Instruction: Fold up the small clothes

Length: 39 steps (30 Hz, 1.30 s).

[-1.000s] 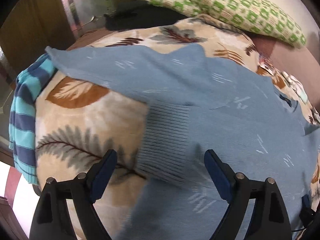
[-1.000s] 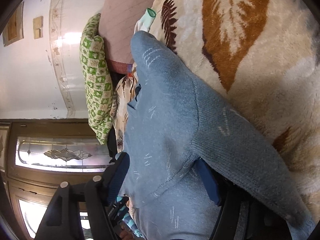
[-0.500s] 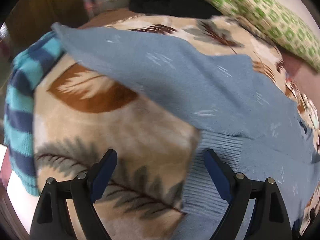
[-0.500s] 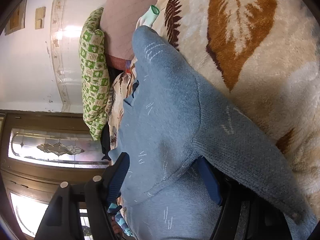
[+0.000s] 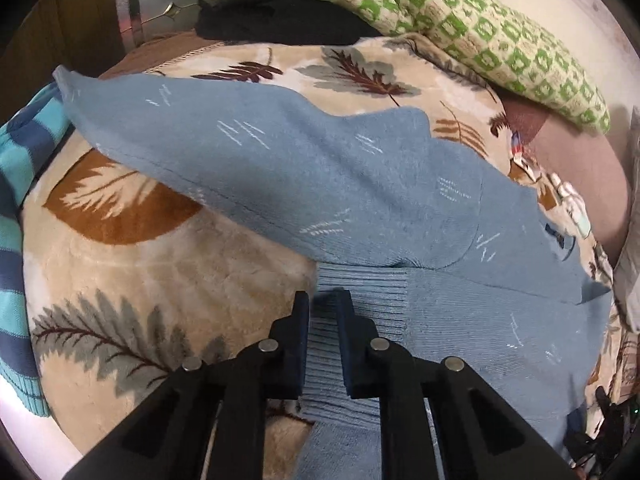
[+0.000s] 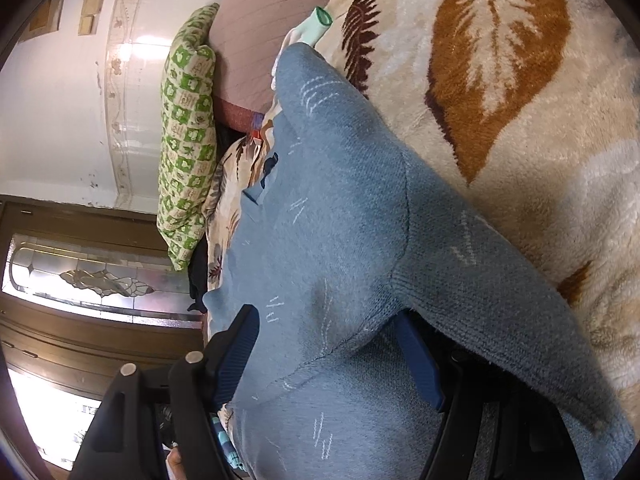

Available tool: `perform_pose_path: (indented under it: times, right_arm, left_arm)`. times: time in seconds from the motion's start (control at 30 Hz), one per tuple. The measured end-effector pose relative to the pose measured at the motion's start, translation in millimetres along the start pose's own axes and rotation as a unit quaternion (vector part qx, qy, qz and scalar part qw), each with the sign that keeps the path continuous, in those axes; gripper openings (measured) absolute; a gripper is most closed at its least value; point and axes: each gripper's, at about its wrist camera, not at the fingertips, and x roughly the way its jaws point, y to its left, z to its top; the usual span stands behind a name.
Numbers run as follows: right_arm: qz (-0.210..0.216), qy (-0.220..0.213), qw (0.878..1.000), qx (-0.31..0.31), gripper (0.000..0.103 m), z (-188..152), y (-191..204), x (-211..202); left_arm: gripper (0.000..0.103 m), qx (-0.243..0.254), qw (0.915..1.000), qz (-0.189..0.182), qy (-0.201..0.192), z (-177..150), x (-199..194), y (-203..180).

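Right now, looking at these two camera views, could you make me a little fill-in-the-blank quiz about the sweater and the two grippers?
1. The left gripper is pinching the sweater's ribbed ____.
2. The sweater is plain ____ in colour.
3. The blanket under it is printed with ____.
4. The right gripper has its jaws wide ____, with sweater fabric lying between them.

Missing words: cuff; blue; leaves; open

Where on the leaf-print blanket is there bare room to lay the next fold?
Bare blanket lies between the striped garment and the blue sweater, by the left tongs, which pinch its ribbed cuff. Another patch sits beyond the sweater in the right view. Near the green pillow it is crowded.
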Motion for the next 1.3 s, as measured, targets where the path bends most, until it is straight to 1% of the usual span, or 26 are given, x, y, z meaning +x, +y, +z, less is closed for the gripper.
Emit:
perform_pose_path:
  times: [0.03,0.07,0.13,0.17,0.23,0.3,0.33,0.37,0.4,0.47,0.5,0.53,0.57,0.6,0.63,0.67,0.73,0.9,0.97,1.07,1.1,1.17,1.3]
  right_arm:
    - [0.001,0.0,1.0,0.001,0.073,0.0,-0.5,-0.2]
    - [0.001,0.0,1.0,0.002,0.073,0.1,-0.7,-0.1]
    - [0.001,0.0,1.0,0.002,0.073,0.0,-0.8,-0.2]
    - [0.001,0.0,1.0,0.001,0.073,0.1,-0.9,0.0]
    - [0.001,0.0,1.0,0.0,0.073,0.0,-0.8,0.0]
    - [0.0,-0.001,1.0,-0.001,0.073,-0.5,-0.2,0.3]
    - [-0.001,-0.001,1.0,-0.002,0.073,-0.4,-0.2,0.5]
    - [-0.001,-0.001,1.0,-0.002,0.073,-0.4,0.0,0.4]
    - [-0.001,-0.001,1.0,-0.003,0.073,-0.9,0.0,0.1]
    - [0.001,-0.006,1.0,-0.002,0.073,-1.2,-0.1,-1.4]
    - [0.001,-0.009,1.0,-0.002,0.072,-1.8,0.1,-1.9]
    - [0.001,-0.012,1.0,-0.001,0.071,-2.3,-0.6,-2.7]
    - [0.001,-0.016,1.0,0.0,0.07,-2.2,-1.0,-3.6]
    - [0.001,-0.023,1.0,0.001,0.069,-2.0,-1.1,-5.6]
    - [0.001,-0.028,1.0,0.001,0.068,-1.8,-1.2,-7.2]
    - [-0.001,-0.035,0.999,0.001,0.067,-1.1,-1.9,-9.5]
    - [-0.001,-0.042,0.999,0.006,0.065,0.6,-4.8,-12.9]
    - [-0.002,-0.049,0.999,0.003,0.064,-0.5,-3.9,-15.6]
    - [-0.003,-0.062,0.998,0.002,0.064,0.1,-3.9,-19.7]
    - [-0.002,-0.094,0.996,0.01,0.064,4.0,-7.3,-31.4]
    - [0.003,-0.101,0.995,0.019,0.064,5.7,-9.9,-34.6]
    - [0.012,-0.103,0.994,0.035,0.064,8.6,-15.5,-37.6]
    - [-0.01,-0.107,0.994,0.015,0.062,8.5,-10.6,-38.8]
  left_arm:
    - [0.031,-0.006,1.0,0.007,0.002,0.1,-1.1,3.4]
    - [0.055,-0.011,0.9999,0.011,0.004,-0.2,-1.3,7.3]
    - [0.075,-0.029,0.9993,0.021,-0.005,-0.8,-4.5,16.1]
    - [0.075,-0.037,0.999,0.021,-0.012,-0.6,-5.5,19.3]
    - [0.075,-0.048,0.9988,0.005,-0.002,2.2,-1.5,22.3]
    - [0.075,-0.047,0.9988,-0.012,0.006,4.5,4.2,19.1]
    - [0.075,-0.042,0.999,-0.013,0.009,5.2,6.8,16.0]
    - [0.074,-0.036,0.9992,-0.015,0.012,6.0,9.6,12.5]
    - [0.07,-0.031,0.9992,-0.024,0.009,6.8,11.3,9.0]
    - [0.043,-0.017,0.9989,-0.041,0.011,10.8,16.0,1.9]
    - [0.039,-0.012,0.9988,-0.045,0.014,12.2,17.8,-0.7]
    - [0.038,-0.007,0.999,-0.042,0.013,13.2,18.2,-3.4]
    - [0.031,0.0,0.9993,-0.036,0.009,13.8,17.4,-5.9]
    - [0.026,0.008,0.9995,-0.029,0.007,14.3,16.0,-8.2]
    - [0.019,0.015,0.9996,-0.023,0.004,14.4,13.5,-9.2]
    - [0.015,0.019,0.9996,-0.022,-0.001,14.3,9.6,-8.8]
    - [0.011,0.025,0.9993,-0.027,-0.007,14.6,3.1,-7.0]
    - [0.007,0.033,0.998,-0.052,-0.014,21.7,-10.8,-9.4]
    - [0.006,0.043,0.9968,-0.064,-0.022,26.0,-17.6,-16.5]
    - [0.006,0.064,0.9948,-0.069,-0.039,32.3,-29.0,-30.6]
    - [0.006,0.07,0.9941,-0.07,-0.044,34.1,-31.0,-35.6]
    - [0.006,0.086,0.9933,-0.059,-0.051,39.0,-31.6,-46.5]
    - [0.006,0.097,0.9931,-0.044,-0.049,46.9,-27.3,-54.6]
